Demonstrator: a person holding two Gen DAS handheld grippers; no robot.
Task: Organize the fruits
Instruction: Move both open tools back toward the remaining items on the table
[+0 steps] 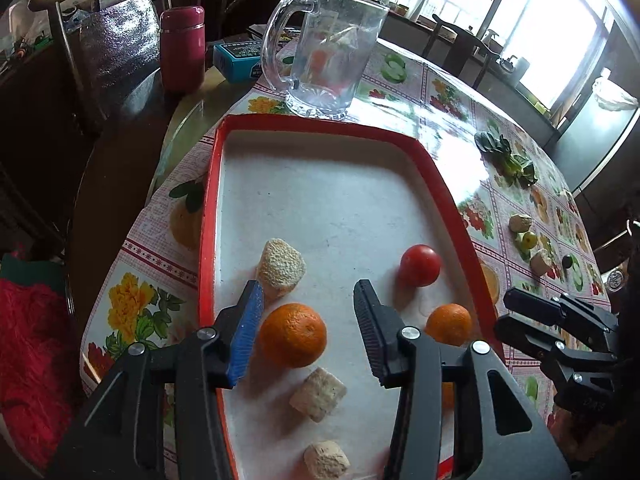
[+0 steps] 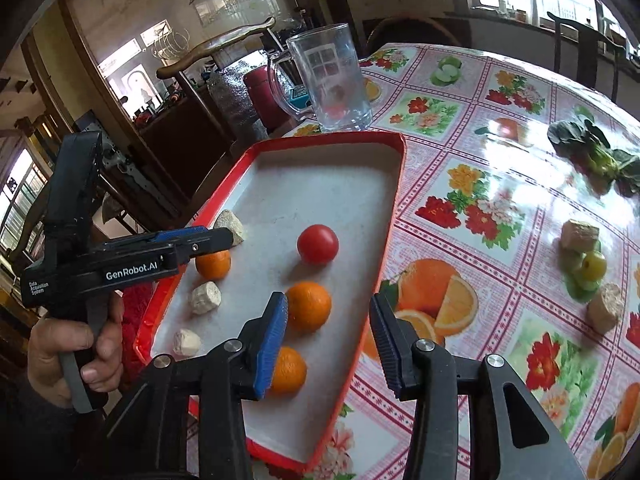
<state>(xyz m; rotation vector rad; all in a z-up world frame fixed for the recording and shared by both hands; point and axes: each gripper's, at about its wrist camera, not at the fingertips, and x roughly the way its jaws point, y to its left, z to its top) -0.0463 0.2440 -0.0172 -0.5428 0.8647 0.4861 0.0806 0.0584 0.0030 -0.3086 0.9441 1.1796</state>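
A red-rimmed white tray (image 1: 208, 208) (image 2: 396, 184) holds three oranges, a red tomato (image 1: 420, 265) (image 2: 317, 244) and three beige chunks. My left gripper (image 1: 308, 312) is open, its jaws either side of one orange (image 1: 293, 334) (image 2: 213, 264) without touching it. My right gripper (image 2: 328, 332) is open and empty over the tray's right rim, next to a second orange (image 2: 309, 306) (image 1: 449, 323). A third orange (image 2: 288, 370) lies behind its blue finger (image 2: 274, 334). The right gripper also shows in the left wrist view (image 1: 520, 316).
A glass mug (image 1: 332, 52) (image 2: 328, 80) stands beyond the tray, a maroon flask (image 1: 182, 48) and blue box (image 1: 236, 58) behind it. On the flowered tablecloth to the right lie leafy greens (image 2: 596, 152), small green fruits (image 2: 588, 268) and two beige chunks (image 2: 580, 234).
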